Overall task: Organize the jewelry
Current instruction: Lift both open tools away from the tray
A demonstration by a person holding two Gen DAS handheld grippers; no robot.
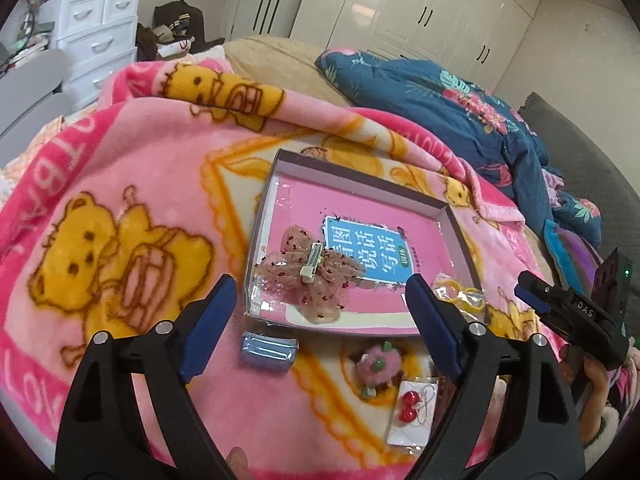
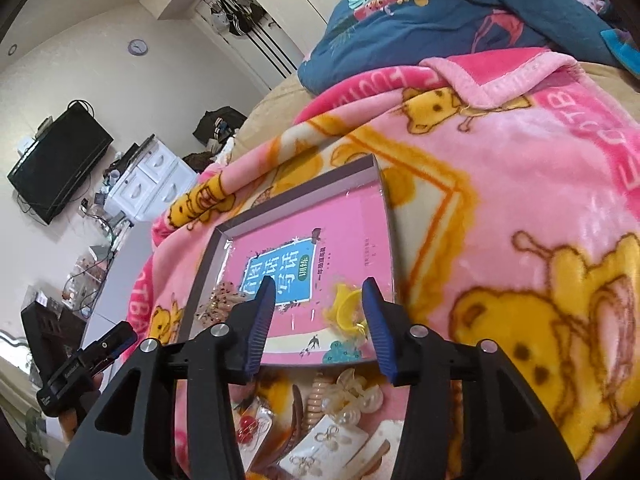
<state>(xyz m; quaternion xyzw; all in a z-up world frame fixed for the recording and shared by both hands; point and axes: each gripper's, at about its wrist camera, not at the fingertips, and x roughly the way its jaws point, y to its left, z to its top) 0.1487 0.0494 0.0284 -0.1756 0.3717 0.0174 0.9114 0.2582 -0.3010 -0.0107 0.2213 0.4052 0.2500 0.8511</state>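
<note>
We see a shallow tray (image 1: 264, 216), lined by a pink book cover with a blue title panel, resting on a pink bear-print blanket (image 1: 132, 184) spread over a bed. Inside the tray, a sheer pink bow hair clip (image 1: 308, 272) lies at its near left corner and a yellow ring-shaped piece (image 2: 346, 306) at its near right corner. The left gripper (image 1: 320, 314) hovers above the bow with its jaws spread wide — nothing between the blue pads. The right gripper (image 2: 320, 320) stands partly open, its pads flanking the yellow piece without pressing on it. Outside the tray, on the blanket nearest us, lie a small blue-grey box (image 1: 269, 351), a fuzzy pink clip (image 1: 374, 364), a card bearing red earrings (image 1: 412, 410), and a cluster of pearl-like clips (image 2: 354, 398) beside a beige coiled hair tie (image 2: 316, 404).
</note>
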